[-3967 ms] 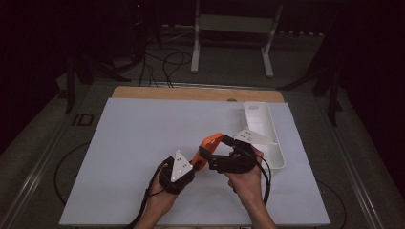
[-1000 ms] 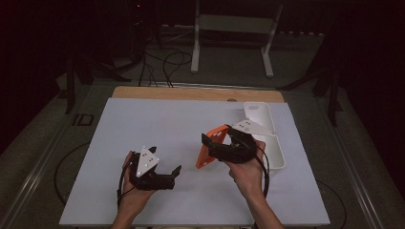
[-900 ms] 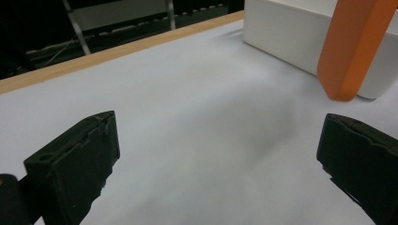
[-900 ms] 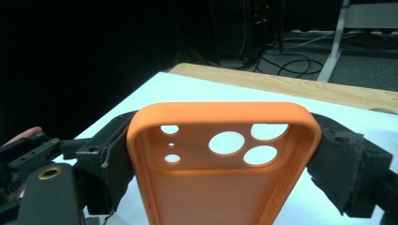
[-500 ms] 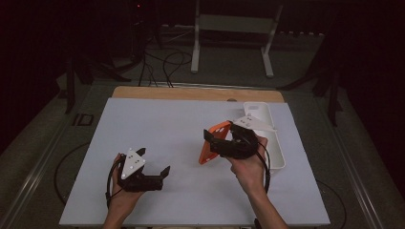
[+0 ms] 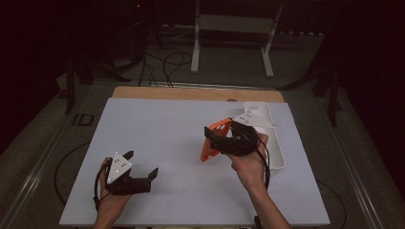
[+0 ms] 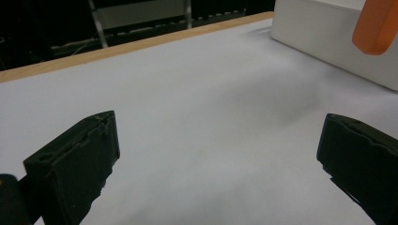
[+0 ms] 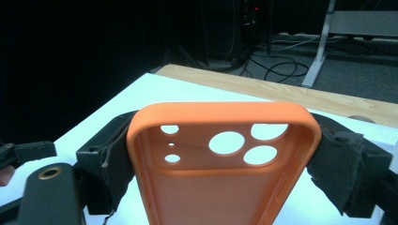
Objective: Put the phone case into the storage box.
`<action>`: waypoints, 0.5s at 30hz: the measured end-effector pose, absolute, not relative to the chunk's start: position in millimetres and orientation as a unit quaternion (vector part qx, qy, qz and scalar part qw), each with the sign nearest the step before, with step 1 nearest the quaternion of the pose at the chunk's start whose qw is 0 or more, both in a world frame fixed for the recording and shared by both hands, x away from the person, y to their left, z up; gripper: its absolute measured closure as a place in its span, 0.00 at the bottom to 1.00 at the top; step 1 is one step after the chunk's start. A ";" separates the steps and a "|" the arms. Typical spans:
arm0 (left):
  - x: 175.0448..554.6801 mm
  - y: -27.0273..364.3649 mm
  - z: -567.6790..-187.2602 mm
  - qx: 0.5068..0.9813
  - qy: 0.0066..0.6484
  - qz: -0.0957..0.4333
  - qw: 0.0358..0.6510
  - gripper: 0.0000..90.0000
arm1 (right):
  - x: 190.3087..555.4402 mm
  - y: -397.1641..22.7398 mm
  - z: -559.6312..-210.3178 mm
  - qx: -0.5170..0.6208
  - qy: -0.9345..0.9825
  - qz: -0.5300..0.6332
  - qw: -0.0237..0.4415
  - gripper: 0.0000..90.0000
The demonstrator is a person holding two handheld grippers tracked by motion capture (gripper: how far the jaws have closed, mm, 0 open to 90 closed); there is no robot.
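An orange phone case (image 6: 210, 143) with camera cut-outs hangs tilted above the white table, right of centre. My right gripper (image 6: 216, 140) is shut on it. In the right gripper view the case (image 8: 220, 154) stands upright, its two long sides pinched between the padded jaws of my right gripper (image 8: 220, 161). My left gripper (image 6: 141, 164) is low over the table's front left and open, with nothing in it. In the left gripper view, bare table shows between the wide-apart jaws of my left gripper (image 7: 220, 159), and the case (image 7: 378, 23) hangs at the top right.
A white oblong tray (image 6: 276, 157) lies just right of the right hand, and it appears as a white block (image 7: 328, 42) in the left gripper view. A wooden strip (image 6: 191, 93) runs along the table's far edge. Beyond it are cables and a metal stand (image 6: 229, 38).
The left gripper has let go of the case, drawn back left toward the front edge and now stands open. The right gripper keeps the case and has lifted it slightly.
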State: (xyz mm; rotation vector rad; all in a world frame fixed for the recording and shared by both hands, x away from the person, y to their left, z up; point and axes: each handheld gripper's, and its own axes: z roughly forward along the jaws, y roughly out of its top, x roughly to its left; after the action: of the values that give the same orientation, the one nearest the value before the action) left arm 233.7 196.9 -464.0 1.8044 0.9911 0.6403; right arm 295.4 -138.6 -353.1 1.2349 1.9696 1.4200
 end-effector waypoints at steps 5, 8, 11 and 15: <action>230.9 206.1 -465.8 0.733 0.408 0.266 0.475 0.01 | 298.2 -139.6 -352.1 0.447 0.705 0.509 0.212 0.18; 229.1 210.9 -468.0 0.731 0.413 0.267 0.473 0.01 | 299.1 -140.1 -352.2 0.448 0.705 0.507 0.213 0.18; 226.9 215.0 -470.2 0.730 0.417 0.268 0.471 0.01 | 301.5 -141.2 -353.4 0.450 0.705 0.504 0.215 0.18; 223.7 221.0 -473.9 0.728 0.425 0.269 0.466 0.01 | 303.0 -142.2 -354.0 0.452 0.704 0.503 0.217 0.18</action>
State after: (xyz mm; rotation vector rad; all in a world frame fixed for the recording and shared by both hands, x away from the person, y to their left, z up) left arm 223.7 221.0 -473.9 1.7869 1.0424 0.6605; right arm 303.0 -142.2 -354.0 1.2520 1.9492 1.3942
